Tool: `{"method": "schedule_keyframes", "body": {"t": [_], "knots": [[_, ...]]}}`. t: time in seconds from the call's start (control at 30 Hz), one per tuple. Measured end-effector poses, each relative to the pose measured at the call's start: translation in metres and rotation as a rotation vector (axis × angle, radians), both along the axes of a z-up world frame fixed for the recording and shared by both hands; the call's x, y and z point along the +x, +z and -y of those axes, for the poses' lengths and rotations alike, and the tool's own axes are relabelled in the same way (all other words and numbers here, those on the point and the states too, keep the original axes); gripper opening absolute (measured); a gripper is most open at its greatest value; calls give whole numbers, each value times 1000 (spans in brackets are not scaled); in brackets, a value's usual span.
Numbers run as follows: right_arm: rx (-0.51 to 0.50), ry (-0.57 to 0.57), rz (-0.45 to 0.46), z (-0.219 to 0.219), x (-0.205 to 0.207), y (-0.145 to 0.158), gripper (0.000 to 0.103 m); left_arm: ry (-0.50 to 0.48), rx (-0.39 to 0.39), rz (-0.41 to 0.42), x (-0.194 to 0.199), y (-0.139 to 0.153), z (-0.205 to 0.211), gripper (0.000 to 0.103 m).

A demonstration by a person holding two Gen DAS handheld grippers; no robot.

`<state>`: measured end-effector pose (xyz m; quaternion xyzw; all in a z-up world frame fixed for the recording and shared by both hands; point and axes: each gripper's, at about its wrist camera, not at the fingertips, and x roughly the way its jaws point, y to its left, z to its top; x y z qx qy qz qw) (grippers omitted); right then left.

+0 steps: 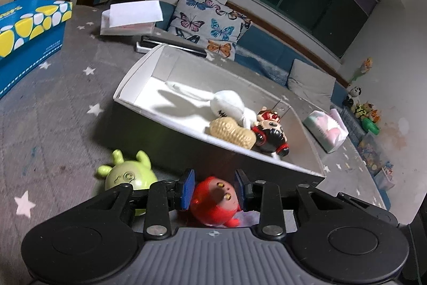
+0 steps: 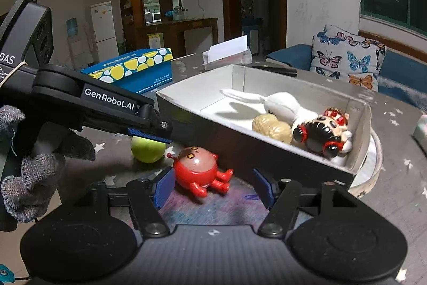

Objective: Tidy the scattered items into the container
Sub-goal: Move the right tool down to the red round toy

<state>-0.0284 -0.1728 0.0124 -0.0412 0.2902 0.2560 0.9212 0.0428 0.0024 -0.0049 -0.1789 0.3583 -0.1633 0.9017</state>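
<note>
A red round toy with small legs (image 2: 198, 170) lies on the grey star-print table in front of the white box (image 2: 186, 108). In the right wrist view my right gripper (image 2: 212, 187) is open, its blue pads either side of the toy, not touching. In the left wrist view my left gripper (image 1: 214, 187) is open with the red toy (image 1: 214, 200) between its blue pads. The left gripper (image 2: 149, 134) hangs just above a green toy (image 2: 148, 150). The green toy (image 1: 128, 174) lies left of the red one. The box (image 1: 128, 87) holds a white plush, a peanut-shaped toy and a black-and-red doll.
A blue and yellow tissue box (image 1: 29, 31) stands at the far left. A white card box (image 1: 130, 18) and a dark flat device (image 1: 170, 44) lie behind the container. A soft tissue pack (image 1: 327, 131) is at the right. A round white lid (image 2: 371, 172) lies under the box's corner.
</note>
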Motion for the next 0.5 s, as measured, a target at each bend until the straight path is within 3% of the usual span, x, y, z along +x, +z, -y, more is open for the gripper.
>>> {"method": "schedule_keyframes", "body": {"t": [0.23, 0.5], "knots": [[0, -12, -8, -6, 1, -9, 72, 6, 11, -16, -1, -5, 1, 34], [-8, -4, -14, -16, 3, -16, 72, -2, 1, -25, -1, -9, 1, 35]]}}
